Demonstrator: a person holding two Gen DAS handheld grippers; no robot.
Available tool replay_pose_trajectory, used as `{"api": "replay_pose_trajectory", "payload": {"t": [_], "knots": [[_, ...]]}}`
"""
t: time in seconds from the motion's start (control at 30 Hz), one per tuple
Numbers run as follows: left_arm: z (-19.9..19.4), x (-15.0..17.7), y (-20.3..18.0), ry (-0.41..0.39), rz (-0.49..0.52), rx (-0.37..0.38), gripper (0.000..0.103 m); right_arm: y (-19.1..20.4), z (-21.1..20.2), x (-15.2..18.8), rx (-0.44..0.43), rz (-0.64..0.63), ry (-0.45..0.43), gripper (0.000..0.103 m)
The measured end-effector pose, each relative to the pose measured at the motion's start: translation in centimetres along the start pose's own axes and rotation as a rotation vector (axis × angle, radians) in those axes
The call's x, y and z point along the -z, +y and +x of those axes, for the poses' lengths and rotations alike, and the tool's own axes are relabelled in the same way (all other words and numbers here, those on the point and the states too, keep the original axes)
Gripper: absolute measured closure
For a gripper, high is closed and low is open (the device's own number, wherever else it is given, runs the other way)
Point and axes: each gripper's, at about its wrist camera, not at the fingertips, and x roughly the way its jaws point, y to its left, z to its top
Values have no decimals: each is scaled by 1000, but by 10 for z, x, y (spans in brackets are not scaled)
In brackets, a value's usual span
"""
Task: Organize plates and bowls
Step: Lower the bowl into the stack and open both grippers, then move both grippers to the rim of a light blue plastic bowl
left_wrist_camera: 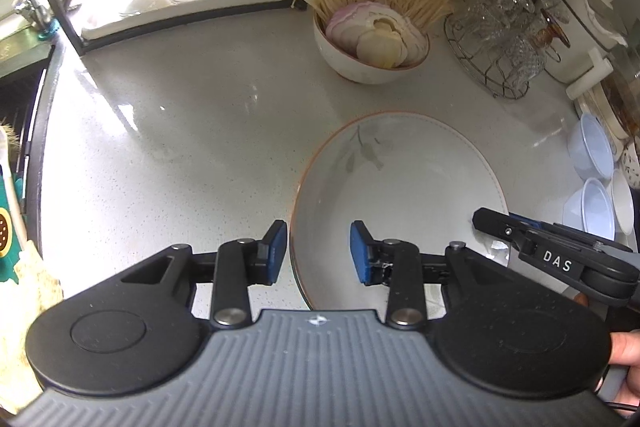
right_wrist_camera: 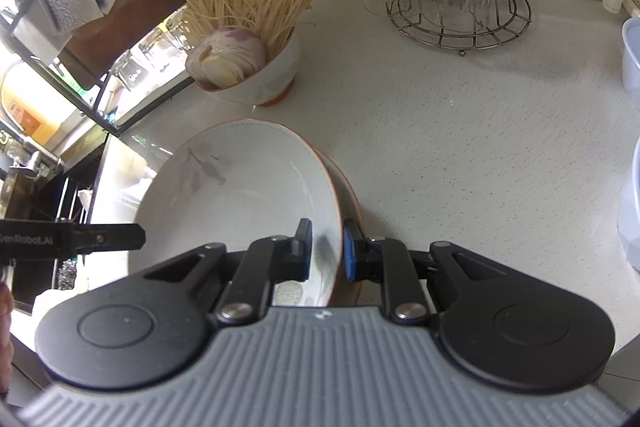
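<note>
Our right claw (right_wrist_camera: 327, 249) is clamped on the near rim of the plate (right_wrist_camera: 240, 187), one pad inside the dish and one outside. The plate is tipped up on its far edge, and a second orange-rimmed plate (right_wrist_camera: 348, 195) shows just beneath it on the counter (right_wrist_camera: 460, 131). Our left claw (left_wrist_camera: 319, 251) hangs released, its pads spread to either side of the plate's left rim and, as far as we can tell, touching nothing.

We judge this to be the stacking step: the upper plate is either being lowered onto the one below or lifted off it, and we cannot tell which. For the next move we need a steady wrist so the held rim does not slip between the pads, and we must keep the left claw out of the plate's way or bring it in to steady the free edge.

Beyond sit a bowl (left_wrist_camera: 370, 47) of onion and mushrooms, and a glass rack (left_wrist_camera: 496, 39); pale bowls (left_wrist_camera: 592, 151) wait at the right.
</note>
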Motion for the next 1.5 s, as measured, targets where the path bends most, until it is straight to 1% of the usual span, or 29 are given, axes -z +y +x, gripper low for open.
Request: {"api": "replay_pose_trajectory", "payload": {"t": [0.13, 0.2, 0.27, 0.37, 0.53, 0.67, 0.77, 0.87, 0.97, 1.07, 1.17, 1.37, 1.5], "knots": [[-10, 4, -7, -39, -22, -13, 63, -1, -12, -2, 3, -35, -24, 83], [-17, 5, -13, -65, -26, -18, 63, 0, -19, -3, 46, -67, -53, 82], [-24, 6, -19, -89, -33, -15, 63, -2, -27, -5, 22, -75, -80, 82], [-35, 7, -28, -118, -43, 3, 63, 0, -37, -9, 16, -85, -102, 82], [-59, 10, -43, -175, -8, 19, 63, 7, -57, -11, 9, -95, -148, 82], [-82, 11, -49, -224, 12, 53, 63, 14, -80, -10, 17, -93, -200, 82], [-98, 12, -51, -259, 26, 85, 63, 21, -98, -8, 40, -102, -244, 82], [-112, 15, -51, -284, 42, 124, 63, 26, -116, -4, 55, -86, -280, 82], [-122, 20, -50, -290, 66, 157, 63, 32, -130, 3, 81, -66, -311, 82], [-130, 27, -47, -303, 82, 185, 63, 36, -143, 13, 100, -38, -330, 82], [-134, 34, -45, -313, 93, 208, 63, 40, -152, 24, 136, -27, -339, 82], [-132, 48, -51, -292, 148, 274, 63, 42, -164, 48, 218, 28, -337, 82], [-128, 55, -60, -274, 191, 310, 63, 40, -170, 62, 252, 62, -342, 82]]}}
